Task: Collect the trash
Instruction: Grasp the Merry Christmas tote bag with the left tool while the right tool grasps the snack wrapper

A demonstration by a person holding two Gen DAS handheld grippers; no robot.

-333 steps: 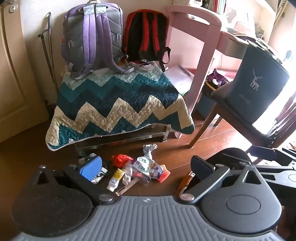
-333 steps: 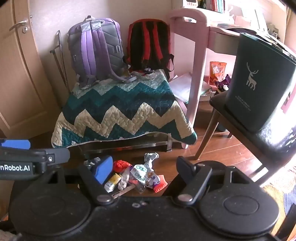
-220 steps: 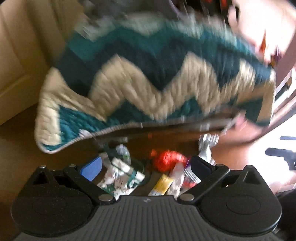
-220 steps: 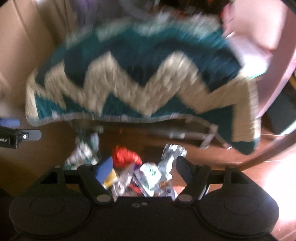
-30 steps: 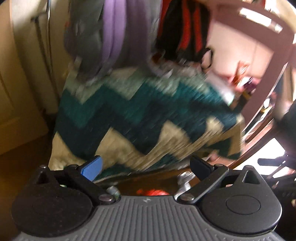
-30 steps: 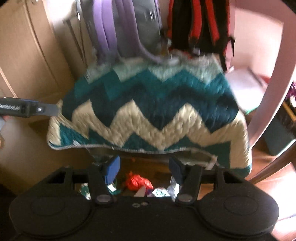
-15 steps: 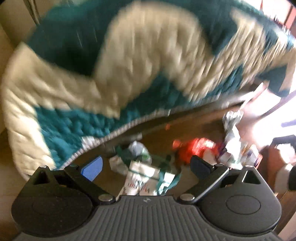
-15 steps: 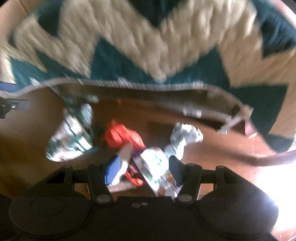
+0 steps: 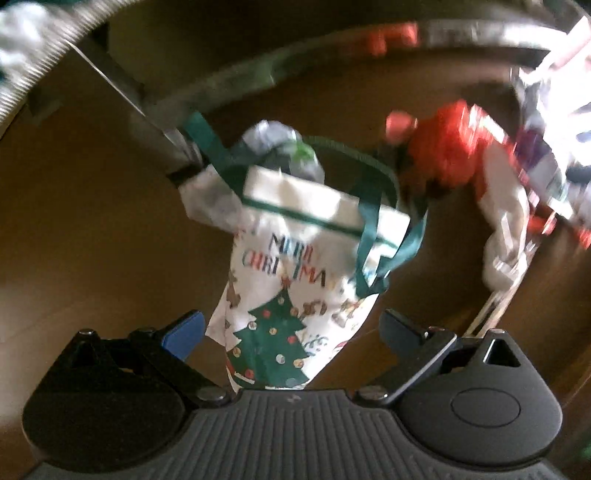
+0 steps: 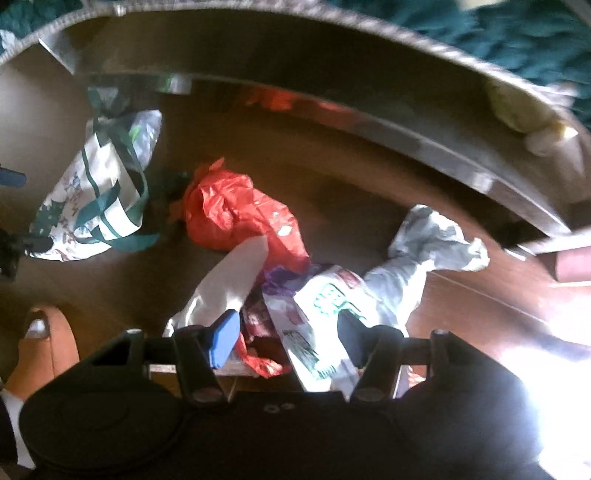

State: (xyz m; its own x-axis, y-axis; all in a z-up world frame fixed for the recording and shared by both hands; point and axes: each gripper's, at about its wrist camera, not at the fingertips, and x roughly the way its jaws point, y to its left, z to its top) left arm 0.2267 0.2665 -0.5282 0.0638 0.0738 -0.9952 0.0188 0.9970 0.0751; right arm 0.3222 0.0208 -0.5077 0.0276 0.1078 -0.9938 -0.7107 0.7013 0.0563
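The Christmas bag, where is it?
The Christmas bag lies on the floor at the left of the right wrist view, just left of the red wrapper, by the bench's metal leg.

Between the left gripper's (image 9: 291, 328) fingers, the white gift bag (image 9: 295, 280) is showing a green Christmas tree, multicoloured lettering and dark green handles. Ahead of the right gripper (image 10: 284, 338), a crumpled wrapper (image 10: 240, 210) is showing red, a pouch (image 10: 325, 306) white with green print, and the quilt (image 10: 517, 33) teal.
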